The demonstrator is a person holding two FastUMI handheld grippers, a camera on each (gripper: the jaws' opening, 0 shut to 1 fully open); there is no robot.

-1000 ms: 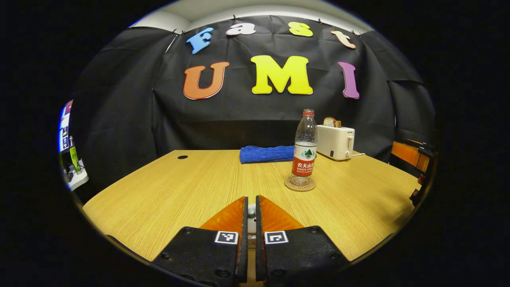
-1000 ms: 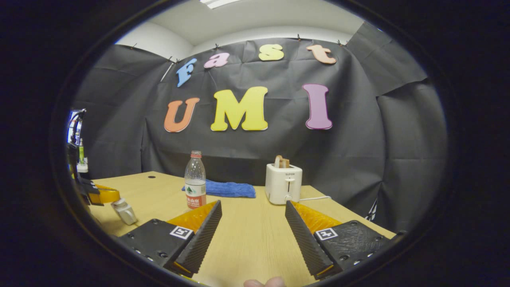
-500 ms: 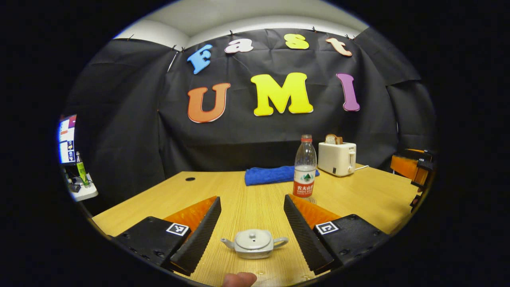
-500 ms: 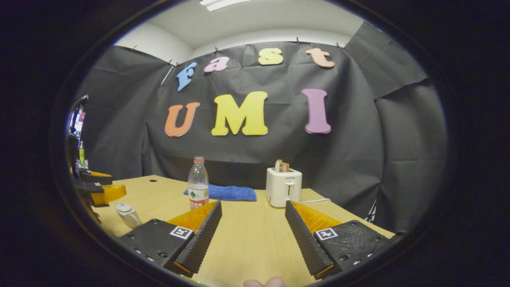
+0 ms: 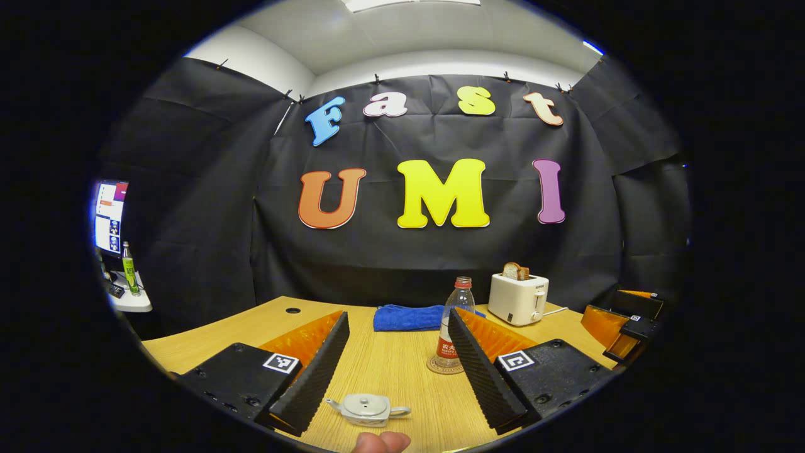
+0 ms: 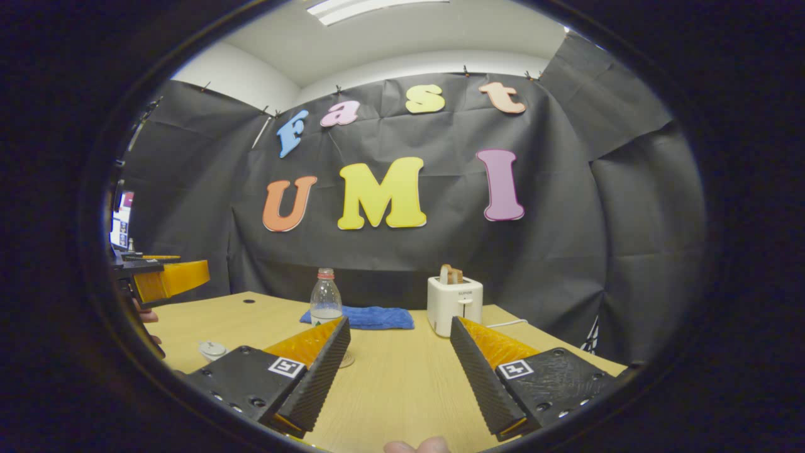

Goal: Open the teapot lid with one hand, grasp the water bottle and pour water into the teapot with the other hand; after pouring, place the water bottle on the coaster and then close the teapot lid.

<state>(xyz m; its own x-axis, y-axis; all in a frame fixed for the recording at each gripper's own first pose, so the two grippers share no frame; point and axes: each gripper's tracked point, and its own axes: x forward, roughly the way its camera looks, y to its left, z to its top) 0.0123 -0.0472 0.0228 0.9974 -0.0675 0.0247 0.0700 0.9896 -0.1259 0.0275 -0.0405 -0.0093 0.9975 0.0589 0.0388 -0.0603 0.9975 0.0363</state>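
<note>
My left gripper (image 5: 395,362) has its two fingers spread wide with nothing between them, raised above the table (image 5: 390,365); the right gripper (image 6: 399,365) stands the same way, fingers well apart and holding nothing. I take the teapot (image 5: 367,408) as my landmark: in the left gripper view it sits on the table low between my left fingers, lid on, spout to one side and handle to the other (a fingertip (image 5: 381,442) of the holding hand pokes in just below it). Beyond the teapot the water bottle (image 5: 454,322) stands upright on the round coaster (image 5: 440,366), partly hidden behind one left finger. Farther back from the teapot lies a folded blue cloth (image 5: 405,317), and beside that, past the bottle, a white toaster (image 5: 518,299) with bread in its slot. In the right gripper view I see the teapot (image 6: 212,350) small at the far side, with the left gripper's housing (image 6: 165,280) hanging above it, and the bottle (image 6: 326,304), cloth (image 6: 368,317) and toaster (image 6: 455,302) lined up beyond.
</note>
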